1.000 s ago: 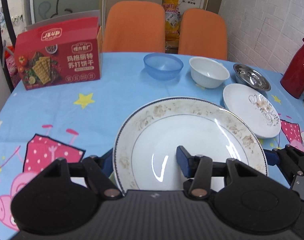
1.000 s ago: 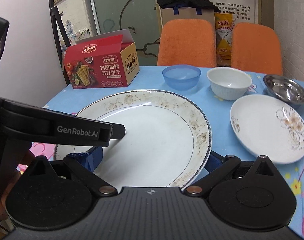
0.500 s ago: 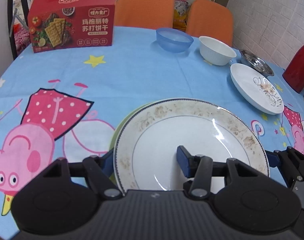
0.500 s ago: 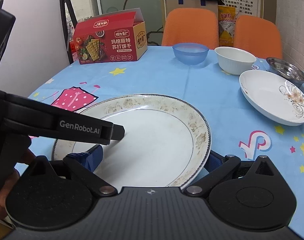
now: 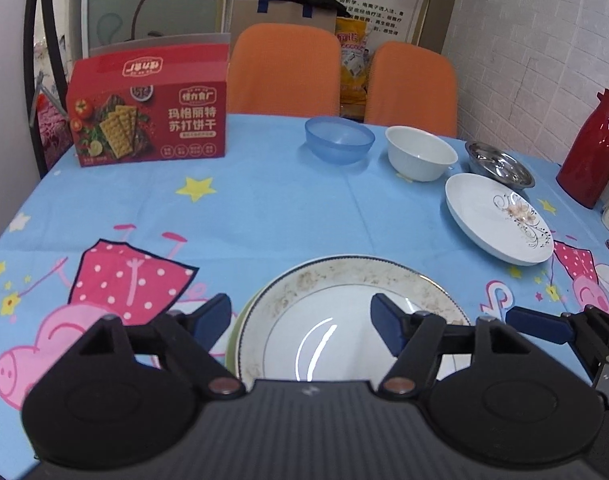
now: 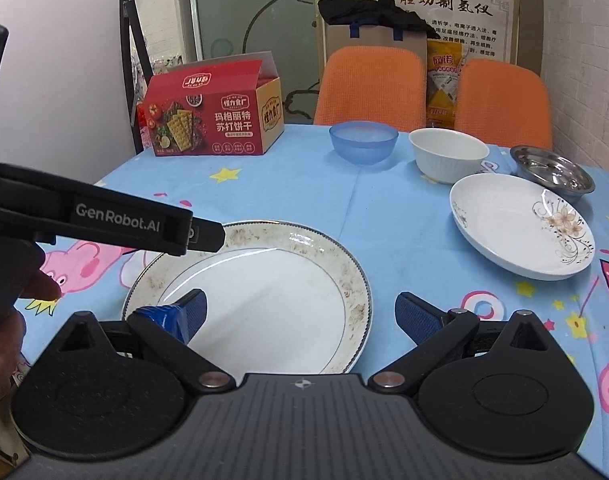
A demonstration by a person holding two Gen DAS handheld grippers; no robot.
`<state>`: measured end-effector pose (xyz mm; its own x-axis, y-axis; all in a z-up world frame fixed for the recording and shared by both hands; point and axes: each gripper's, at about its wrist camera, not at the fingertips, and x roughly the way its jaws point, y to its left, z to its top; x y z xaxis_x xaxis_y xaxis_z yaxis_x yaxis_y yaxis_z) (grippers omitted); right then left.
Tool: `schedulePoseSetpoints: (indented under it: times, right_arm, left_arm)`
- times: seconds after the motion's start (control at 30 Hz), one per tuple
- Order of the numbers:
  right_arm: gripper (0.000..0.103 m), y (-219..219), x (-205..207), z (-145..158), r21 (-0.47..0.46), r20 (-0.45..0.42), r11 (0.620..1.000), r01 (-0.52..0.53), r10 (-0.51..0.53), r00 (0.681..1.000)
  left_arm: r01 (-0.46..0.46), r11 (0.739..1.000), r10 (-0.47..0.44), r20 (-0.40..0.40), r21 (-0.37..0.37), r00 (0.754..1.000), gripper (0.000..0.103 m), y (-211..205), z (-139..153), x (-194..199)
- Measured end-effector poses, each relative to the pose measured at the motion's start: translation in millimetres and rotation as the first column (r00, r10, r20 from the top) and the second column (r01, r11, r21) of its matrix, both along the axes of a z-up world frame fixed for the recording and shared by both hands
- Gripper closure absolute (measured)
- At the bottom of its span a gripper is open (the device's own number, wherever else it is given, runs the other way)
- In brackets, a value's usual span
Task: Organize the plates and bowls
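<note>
A large white plate with a brown-patterned rim (image 5: 344, 300) (image 6: 264, 292) lies near the table's front edge, on top of a greenish plate whose edge (image 5: 234, 336) shows at its left. My left gripper (image 5: 300, 320) is open, its fingers astride the plate's left rim. My right gripper (image 6: 300, 312) is open, astride the plate's right rim. Neither holds it. Farther back sit a blue bowl (image 5: 339, 139) (image 6: 363, 142), a white bowl (image 5: 420, 158) (image 6: 448, 154), a steel bowl (image 5: 498, 164) (image 6: 552, 172) and a flowered white plate (image 5: 498, 218) (image 6: 522, 224).
A red cracker box (image 5: 148, 116) (image 6: 212, 120) stands at the back left. A red thermos (image 5: 592, 152) stands at the right edge. Two orange chairs (image 5: 284, 72) are behind the table. The blue cartoon tablecloth (image 5: 264, 208) covers the table.
Both grippers lowered the large plate onto the greenish plate, opened and let it go. They have drawn back and lifted a little.
</note>
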<state>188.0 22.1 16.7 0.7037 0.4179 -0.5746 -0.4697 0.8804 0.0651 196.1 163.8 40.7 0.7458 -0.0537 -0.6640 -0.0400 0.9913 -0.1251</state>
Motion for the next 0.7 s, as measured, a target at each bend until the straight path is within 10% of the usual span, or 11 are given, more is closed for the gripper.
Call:
schedulePoseSetpoints:
  times: [0.7]
  right_arm:
    - [0.014, -114.3, 1.8, -10.9, 0.107, -0.061, 0.962, 0.253, -0.248, 0.967]
  left_arm:
    - [0.059, 0.998, -0.058, -0.025, 0.027, 0.998, 0.03, -60.6, 5.0, 15.2]
